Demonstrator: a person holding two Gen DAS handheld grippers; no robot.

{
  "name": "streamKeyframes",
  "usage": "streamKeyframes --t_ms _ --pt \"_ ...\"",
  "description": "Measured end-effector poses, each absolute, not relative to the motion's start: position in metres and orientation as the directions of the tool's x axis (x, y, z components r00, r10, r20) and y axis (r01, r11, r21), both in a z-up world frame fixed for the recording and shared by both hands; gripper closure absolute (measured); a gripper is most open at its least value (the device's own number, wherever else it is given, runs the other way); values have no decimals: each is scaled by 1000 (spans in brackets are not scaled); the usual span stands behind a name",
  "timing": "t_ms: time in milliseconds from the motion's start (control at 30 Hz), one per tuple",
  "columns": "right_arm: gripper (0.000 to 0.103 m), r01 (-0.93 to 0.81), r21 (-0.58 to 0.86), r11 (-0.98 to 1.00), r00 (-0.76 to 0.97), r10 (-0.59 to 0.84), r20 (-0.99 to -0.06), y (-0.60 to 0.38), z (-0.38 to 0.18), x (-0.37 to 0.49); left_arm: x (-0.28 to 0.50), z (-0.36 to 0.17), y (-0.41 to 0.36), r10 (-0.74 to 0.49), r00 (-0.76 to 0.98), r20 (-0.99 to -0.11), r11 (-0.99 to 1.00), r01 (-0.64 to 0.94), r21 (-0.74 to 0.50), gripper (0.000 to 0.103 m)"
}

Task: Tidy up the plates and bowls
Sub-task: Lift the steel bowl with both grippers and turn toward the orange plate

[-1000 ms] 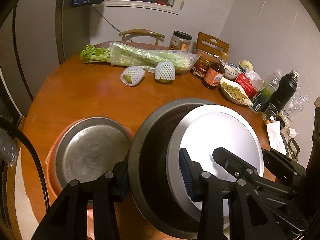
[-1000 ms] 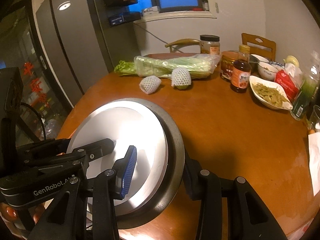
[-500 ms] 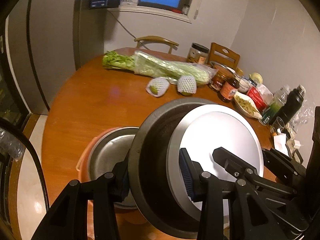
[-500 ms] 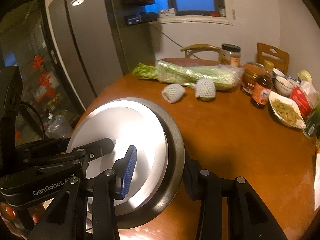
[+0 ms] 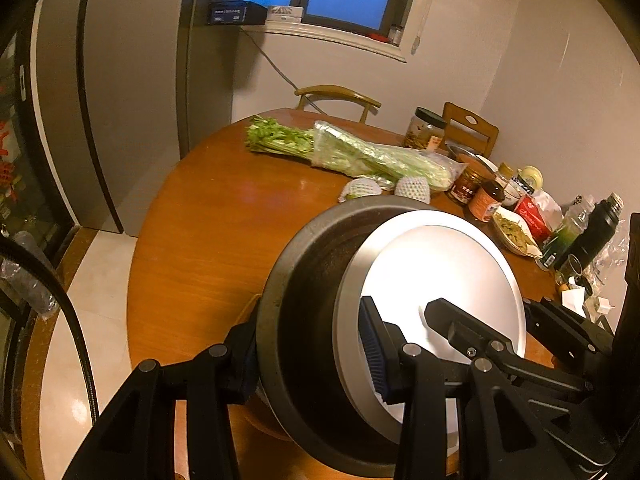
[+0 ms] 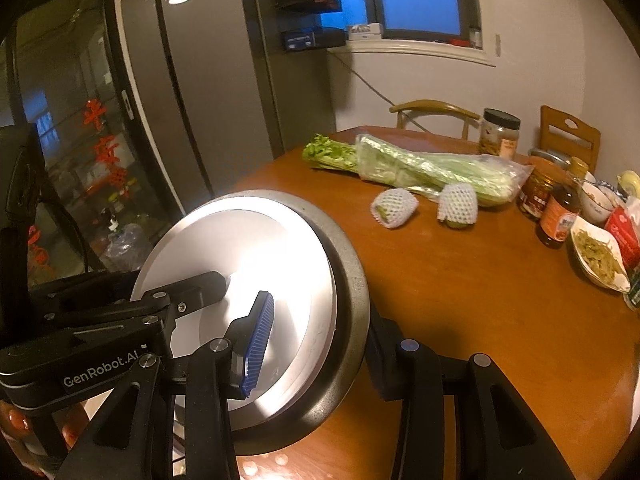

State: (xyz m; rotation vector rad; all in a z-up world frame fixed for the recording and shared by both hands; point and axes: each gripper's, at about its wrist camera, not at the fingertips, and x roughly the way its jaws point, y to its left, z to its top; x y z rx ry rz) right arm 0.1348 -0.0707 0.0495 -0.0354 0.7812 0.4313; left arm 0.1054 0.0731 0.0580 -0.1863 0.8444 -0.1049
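1. Seen from the left wrist, the left hand-held gripper [image 5: 308,356] is clenched on the left rim of the dark metal bowl [image 5: 304,320]. One finger is outside the wall and the blue pad [image 5: 374,354] is inside. A silver plate [image 5: 444,276] lies in the bowl. The bowl is tilted and is above the wooden tabletop [image 5: 208,248], near its front edge. The fingers of the other gripper reach in from the right over the plate. Below the bowl a small orange part shows; I cannot tell what it is.

2. Seen from the right wrist, the right hand-held gripper [image 6: 316,344] is grasping the right rim of the same bowl [image 6: 352,300], with its blue pad [image 6: 258,346] over the plate [image 6: 256,248] inside. Celery [image 6: 416,164], two netted fruits [image 6: 394,208], jars and a dish of food lie well apart, at the far side of the tabletop [image 6: 460,300].

3. I judge the step in hand is carrying the bowl with the plate, both hands together. The next move calls for level and equal motion of both grips, because the tilted plate could slide, and then a free place to set it down.
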Motion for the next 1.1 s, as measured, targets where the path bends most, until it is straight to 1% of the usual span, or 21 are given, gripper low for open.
streamKeyframes --t_ms 333,1100 --pt "59 -398 121 909 592 356 -723 -54 32 144 114 38 86 -164 638 -753 976 -8 -220 60" --pt "60 -383 88 920 570 310 -761 -50 7 154 132 9 83 -164 596 -786 977 -13 -214 60"
